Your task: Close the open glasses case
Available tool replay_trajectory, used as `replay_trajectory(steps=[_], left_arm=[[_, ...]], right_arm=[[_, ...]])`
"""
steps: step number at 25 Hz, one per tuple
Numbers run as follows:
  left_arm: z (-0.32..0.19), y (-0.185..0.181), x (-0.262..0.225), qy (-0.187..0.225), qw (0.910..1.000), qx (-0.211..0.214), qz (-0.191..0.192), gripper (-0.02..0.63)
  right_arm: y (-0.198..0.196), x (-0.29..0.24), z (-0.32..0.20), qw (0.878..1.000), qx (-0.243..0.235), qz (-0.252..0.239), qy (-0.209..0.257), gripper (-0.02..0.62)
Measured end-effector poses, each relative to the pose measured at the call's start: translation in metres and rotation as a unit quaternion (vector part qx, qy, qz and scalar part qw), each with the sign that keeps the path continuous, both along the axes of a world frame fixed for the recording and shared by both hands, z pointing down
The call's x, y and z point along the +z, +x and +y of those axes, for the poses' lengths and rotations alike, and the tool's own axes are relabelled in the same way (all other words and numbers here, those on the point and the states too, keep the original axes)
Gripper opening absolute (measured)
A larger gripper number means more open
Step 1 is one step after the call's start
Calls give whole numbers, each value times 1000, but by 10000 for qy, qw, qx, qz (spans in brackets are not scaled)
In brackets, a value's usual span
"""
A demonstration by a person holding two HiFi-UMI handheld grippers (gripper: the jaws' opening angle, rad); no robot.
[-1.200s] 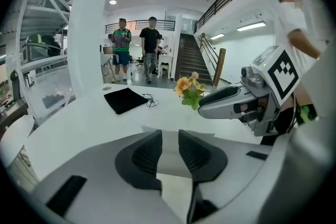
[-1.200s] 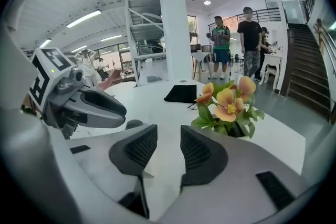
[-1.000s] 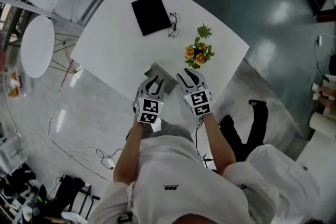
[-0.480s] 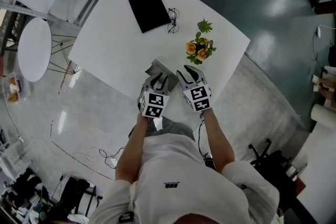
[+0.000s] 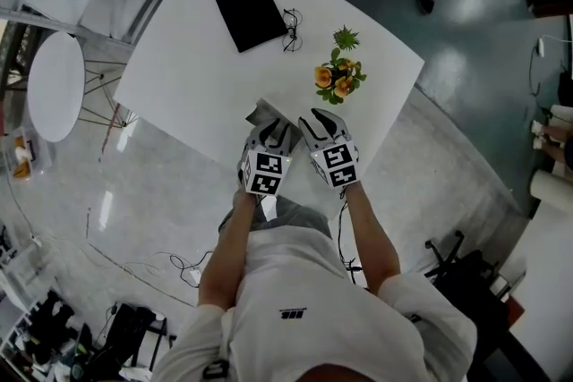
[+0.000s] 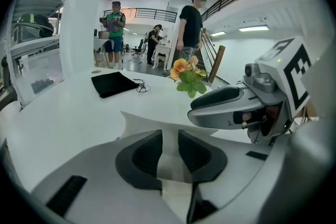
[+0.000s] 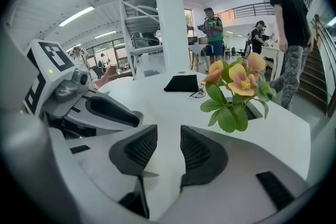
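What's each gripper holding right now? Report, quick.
Left gripper: closed on the flap of the glasses case.
Right gripper: jaws slightly apart, nothing between them.

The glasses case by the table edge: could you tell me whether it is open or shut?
Open, it seems: the glasses case has its flap raised, pinched in the left gripper, not folded down.

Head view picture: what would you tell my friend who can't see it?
A person seen from above holds the left gripper on a grey glasses case at the white table's near edge, the right gripper close beside it. Farther back are orange flowers, a black cloth and spectacles.
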State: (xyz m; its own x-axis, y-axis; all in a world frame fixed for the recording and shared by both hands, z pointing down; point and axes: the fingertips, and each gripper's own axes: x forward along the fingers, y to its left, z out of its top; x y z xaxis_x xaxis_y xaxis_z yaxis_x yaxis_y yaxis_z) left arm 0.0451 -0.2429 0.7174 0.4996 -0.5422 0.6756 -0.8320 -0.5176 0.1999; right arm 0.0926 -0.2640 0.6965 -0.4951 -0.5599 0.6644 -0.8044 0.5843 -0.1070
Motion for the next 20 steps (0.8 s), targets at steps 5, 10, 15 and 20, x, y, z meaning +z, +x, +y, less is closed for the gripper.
replay_trajectory(steps=[5, 10, 15, 20], left_arm=[[2, 1, -3, 23, 10000, 31, 48, 109], [4, 0, -4, 53, 9999, 55, 74, 109], [9, -3, -4, 31, 9999, 59, 96, 109], [14, -8, -5, 27, 9999, 74, 119, 109]], right_arm=[[-5, -1, 5, 10000, -26, -19, 1, 138], [-8, -2, 9, 10000, -10, -35, 3, 133], [-10, 0, 13, 10000, -17, 11, 24, 133], [-17, -3, 19, 10000, -2, 0, -3, 133]])
